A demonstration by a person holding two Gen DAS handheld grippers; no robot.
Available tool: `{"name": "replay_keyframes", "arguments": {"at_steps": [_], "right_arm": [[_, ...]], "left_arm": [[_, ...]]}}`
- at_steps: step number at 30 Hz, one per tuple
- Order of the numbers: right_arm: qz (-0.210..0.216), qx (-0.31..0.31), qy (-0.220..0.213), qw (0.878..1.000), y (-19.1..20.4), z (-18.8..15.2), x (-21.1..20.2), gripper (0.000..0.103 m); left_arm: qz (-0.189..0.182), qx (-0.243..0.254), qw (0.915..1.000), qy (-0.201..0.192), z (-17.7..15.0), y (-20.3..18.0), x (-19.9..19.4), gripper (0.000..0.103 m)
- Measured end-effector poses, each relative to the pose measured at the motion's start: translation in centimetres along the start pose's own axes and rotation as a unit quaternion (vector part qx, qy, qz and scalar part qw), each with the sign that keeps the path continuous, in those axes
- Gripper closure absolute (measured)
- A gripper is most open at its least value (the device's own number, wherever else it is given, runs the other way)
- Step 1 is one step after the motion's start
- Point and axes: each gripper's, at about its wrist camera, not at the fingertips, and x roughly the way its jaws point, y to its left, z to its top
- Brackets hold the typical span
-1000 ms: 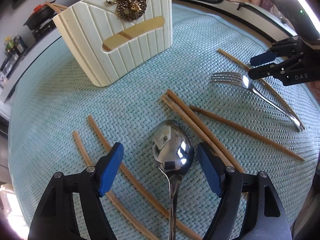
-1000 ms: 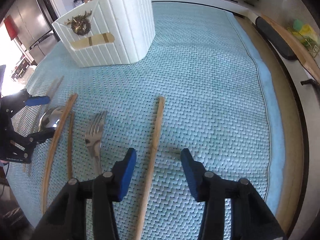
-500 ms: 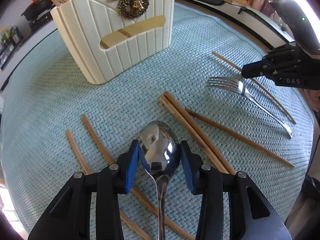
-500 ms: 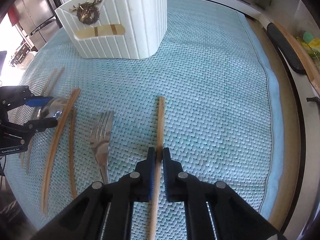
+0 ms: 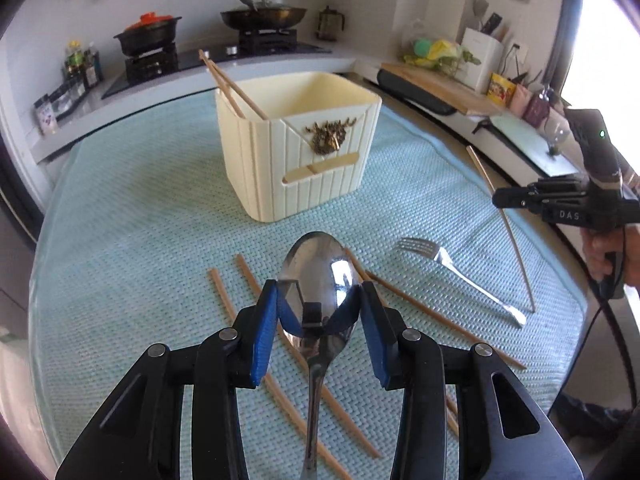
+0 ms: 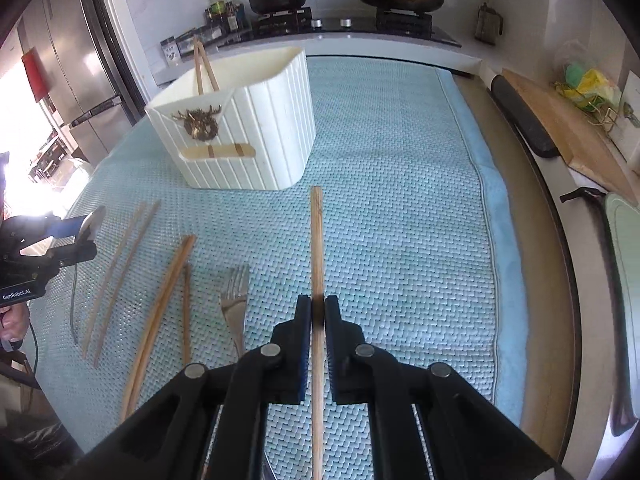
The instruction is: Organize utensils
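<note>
left fingers (image 5: 320, 312): clamped on spoon (image 5: 316, 264) bowl, handle trailing back
right fingers (image 6: 318, 316): pinched on chopstick (image 6: 317, 240), tip aimed toward holder (image 6: 256, 136)
nearer holder: cannot be told

We see a shiny metal spoon (image 5: 316, 276), a wooden chopstick (image 6: 317, 248), a bumpy woven mat (image 6: 400, 208), and a ribbed plastic box (image 5: 296, 152).

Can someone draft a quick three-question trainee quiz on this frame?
1. What do the left tongs hold?
2. True or false: the fork is already in the white holder.
3. The right tongs grip: A) a fork B) a single chopstick C) nothing.

Key: 1. The spoon, clamped at its bowl. 2. False, it lies on the mat. 3. B.
</note>
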Motion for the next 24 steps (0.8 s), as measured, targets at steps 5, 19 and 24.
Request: {"name": "replay_keyframes", "arguments": {"at_steps": [5, 19, 24], "right_arm": [[0.001, -0.002, -0.042, 0.999, 0.8, -0.7, -3.8, 0.096], [0.005, -0.025, -0.14, 0.99, 4.4, -1.1, -10.1, 0.096], [0.006, -0.027, -0.154, 0.988, 5.0, -0.6, -10.9, 0.096]], "left_arm": [[-0.002, -0.026, 0.9982, -0.055, -0.5, 0.4, -4.2, 0.063], [-0.02, -0.073, 0.9903, -0.116, -0.3, 1.2, -8.5, 0.1], [-0.027, -0.099, 0.9882, -0.113, -0.6, 2.4, -7.6, 0.103]]}}
